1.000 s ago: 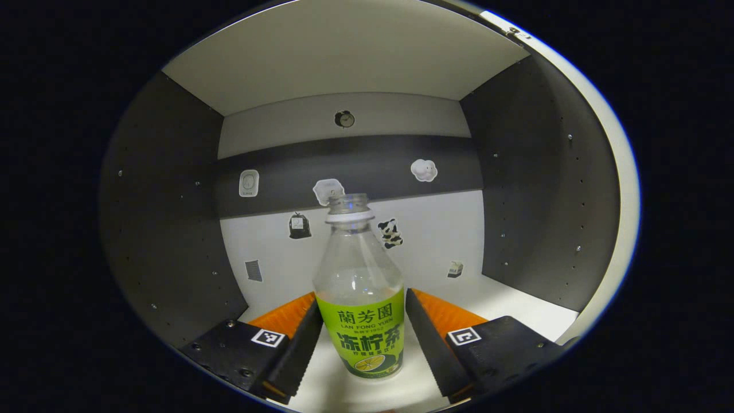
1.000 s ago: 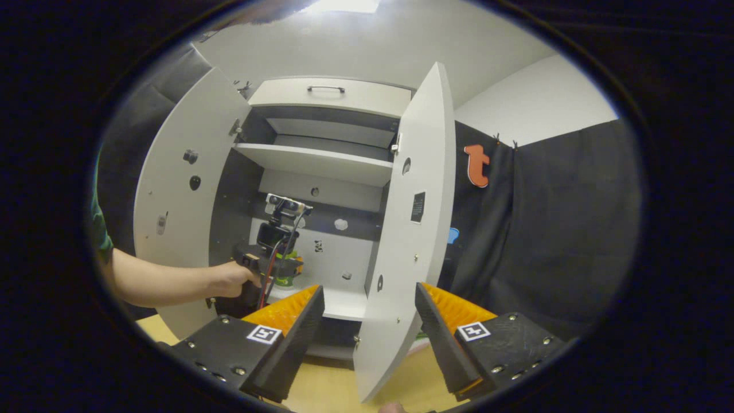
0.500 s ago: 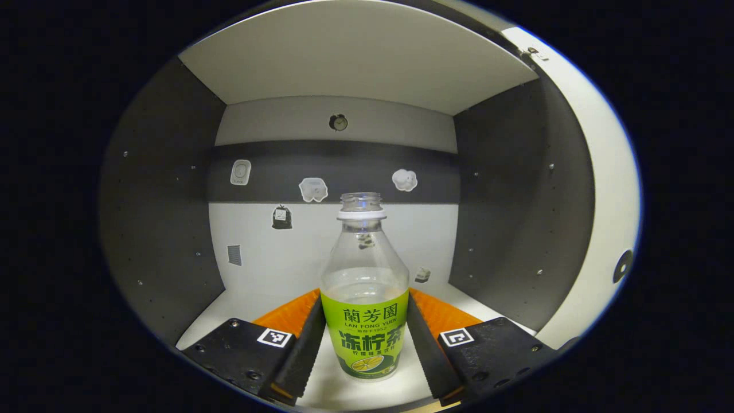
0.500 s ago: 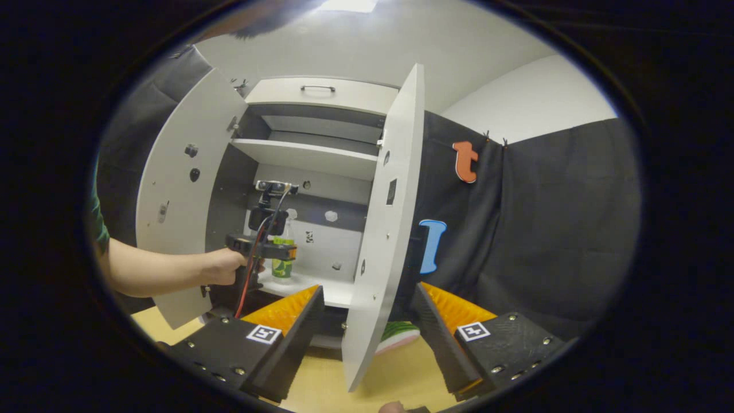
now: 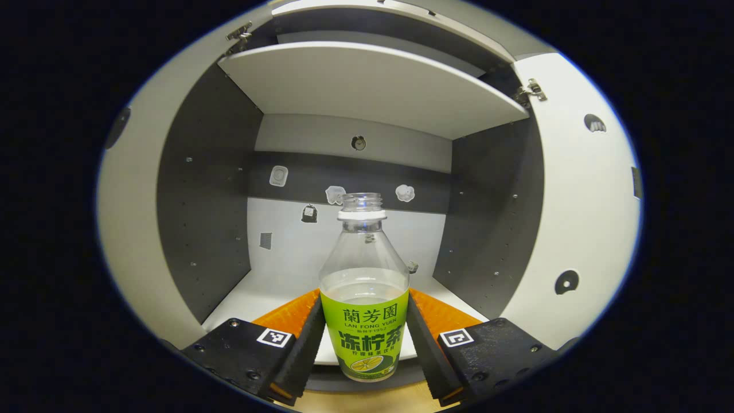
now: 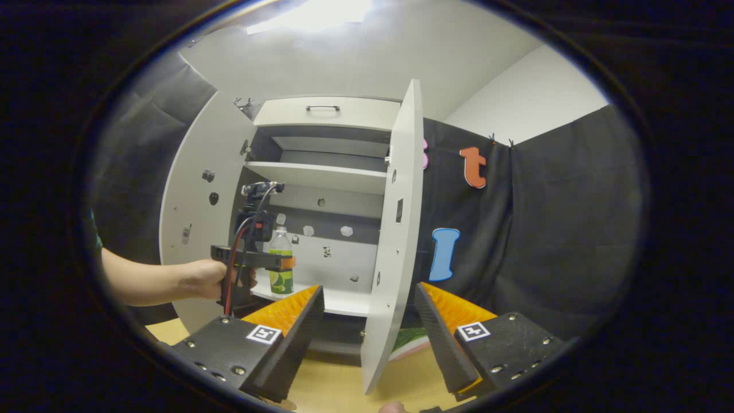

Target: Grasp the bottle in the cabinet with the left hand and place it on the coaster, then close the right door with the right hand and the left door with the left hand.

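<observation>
Left gripper view: our left tool (image 5: 363, 338) clamps the bottle (image 5: 364, 298), now pulled back to the shelf (image 5: 269, 292) front edge, probably lifted. Right gripper view: right tool (image 6: 370, 327) gapes wide, idle; bottle (image 6: 281, 267) leaving cabinet; right door (image 6: 395, 241) open.

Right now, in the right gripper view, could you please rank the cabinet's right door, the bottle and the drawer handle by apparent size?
1. right door, largest, though nearest the camera
2. bottle
3. drawer handle, smallest
</observation>
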The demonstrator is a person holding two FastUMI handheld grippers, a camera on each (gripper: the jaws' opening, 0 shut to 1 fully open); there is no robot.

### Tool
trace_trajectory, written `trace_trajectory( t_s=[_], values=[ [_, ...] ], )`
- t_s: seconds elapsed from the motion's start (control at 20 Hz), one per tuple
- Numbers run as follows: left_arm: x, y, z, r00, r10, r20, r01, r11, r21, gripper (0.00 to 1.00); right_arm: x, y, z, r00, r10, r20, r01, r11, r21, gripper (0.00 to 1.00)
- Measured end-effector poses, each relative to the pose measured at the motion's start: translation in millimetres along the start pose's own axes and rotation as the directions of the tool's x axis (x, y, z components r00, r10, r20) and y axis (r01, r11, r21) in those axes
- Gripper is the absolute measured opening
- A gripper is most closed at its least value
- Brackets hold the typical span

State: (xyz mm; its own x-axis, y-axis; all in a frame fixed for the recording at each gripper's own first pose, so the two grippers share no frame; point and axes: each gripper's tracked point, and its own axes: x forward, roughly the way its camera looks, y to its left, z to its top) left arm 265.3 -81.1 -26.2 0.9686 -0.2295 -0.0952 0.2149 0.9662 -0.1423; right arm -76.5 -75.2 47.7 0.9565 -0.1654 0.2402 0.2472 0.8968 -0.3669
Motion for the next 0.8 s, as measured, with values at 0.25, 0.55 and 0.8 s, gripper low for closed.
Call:
trace_trajectory(
  t_s=[0.25,0.55,0.8],
  values=[
    [-58,-4,-21,0.999,-0.005,-0.036,0.005,1.000,-0.001,0.79,0,6,4,0.999,0.046,0.018,-0.046,0.999,0.018,0.94],
    [-113,-15,-85,0.996,-0.026,-0.081,0.027,1.000,0.015,0.79,0,7,8,0.996,0.087,0.026,-0.088,0.996,0.029,0.94],
    [-151,-34,-153,0.994,-0.072,-0.085,0.073,0.997,0.009,0.80,3,9,6,0.993,0.120,0.011,-0.120,0.992,0.039,0.94]
  ],
)
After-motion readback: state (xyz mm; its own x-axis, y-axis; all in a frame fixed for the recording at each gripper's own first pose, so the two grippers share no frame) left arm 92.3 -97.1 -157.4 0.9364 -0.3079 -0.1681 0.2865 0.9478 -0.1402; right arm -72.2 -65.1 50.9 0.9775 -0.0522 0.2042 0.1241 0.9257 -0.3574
